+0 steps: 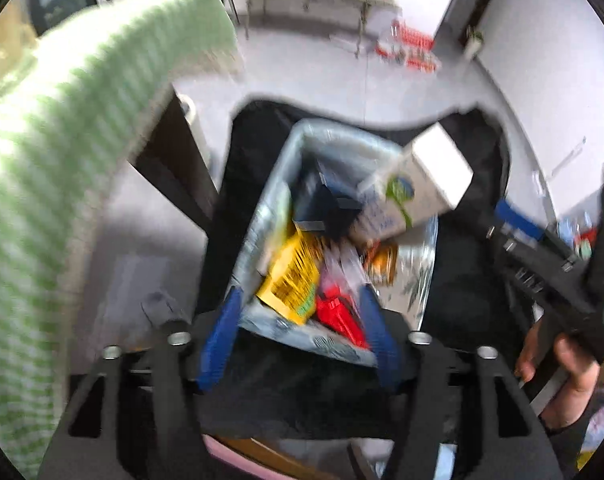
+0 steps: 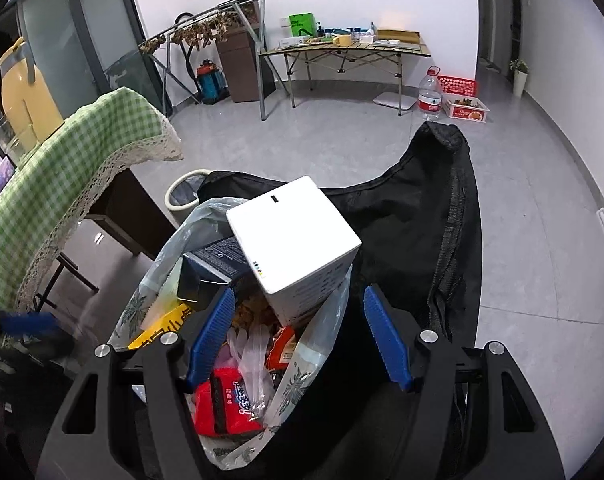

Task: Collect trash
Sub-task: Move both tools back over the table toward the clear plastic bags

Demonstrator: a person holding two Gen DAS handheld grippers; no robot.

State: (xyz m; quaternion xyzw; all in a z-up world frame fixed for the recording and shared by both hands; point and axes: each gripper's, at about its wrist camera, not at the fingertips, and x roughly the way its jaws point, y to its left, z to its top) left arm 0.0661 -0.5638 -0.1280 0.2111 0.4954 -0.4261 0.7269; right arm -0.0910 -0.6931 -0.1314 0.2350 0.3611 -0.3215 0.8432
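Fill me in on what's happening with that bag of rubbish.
A person holds a two-finger gripper in each hand over a clear plastic trash bag sitting on a black fabric chair. The bag is stuffed: a white milk carton, a yellow packet and a red wrapper. The left gripper and right gripper are both open and empty.

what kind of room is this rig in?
Looks like a lived-in home room, probably an apartment living or dining area. Cues: a table under a green checked tablecloth, a clothes drying rack by the glass doors, and a folding camp table cluttered with household items against the wall.
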